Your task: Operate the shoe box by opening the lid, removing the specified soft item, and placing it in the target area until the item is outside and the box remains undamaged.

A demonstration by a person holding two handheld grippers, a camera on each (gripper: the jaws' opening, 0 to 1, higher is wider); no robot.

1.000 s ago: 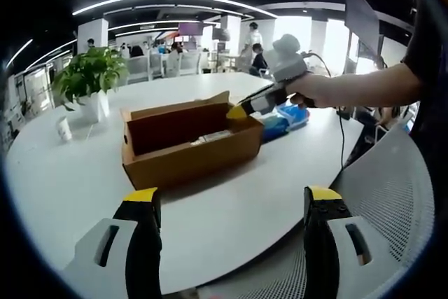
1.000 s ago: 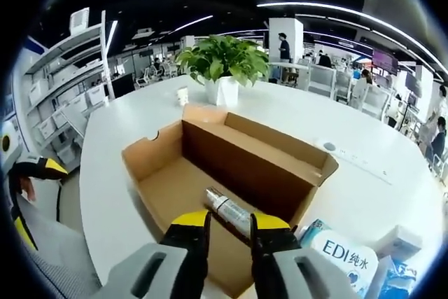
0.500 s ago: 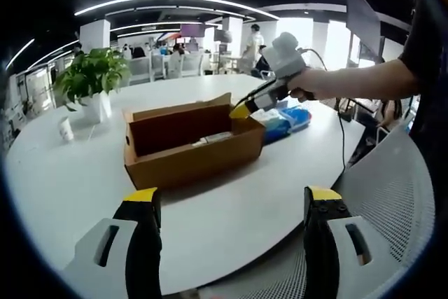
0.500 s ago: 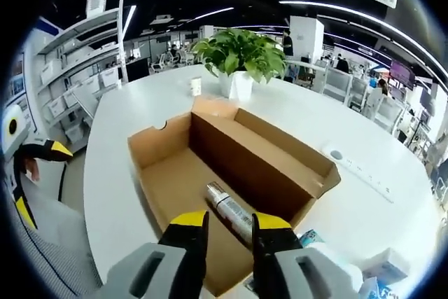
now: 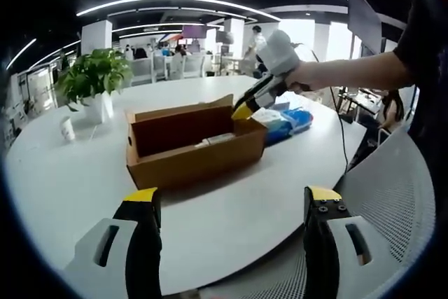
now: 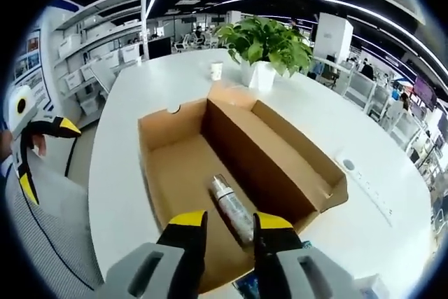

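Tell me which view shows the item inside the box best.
Right gripper view: it looks down into the open shoe box, showing the silvery item lying on its floor. Left gripper view shows the item side-on, mostly hidden behind the box wall.

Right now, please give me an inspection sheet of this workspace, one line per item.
Surface: white round table, mostly bare near the left gripper.
Job's things: open cardboard shoe box; silvery wrapped item lies inside on its floor.
Clutter: potted plant, paper cup, blue packages beside the box, power strip.
Grippers: right gripper above the box's near end, over the item, jaws narrowly apart; left gripper held back at the table edge, jaws wide open.
Cables: one trails from the right gripper.
Surroundings: open office, shelves, mesh chair.
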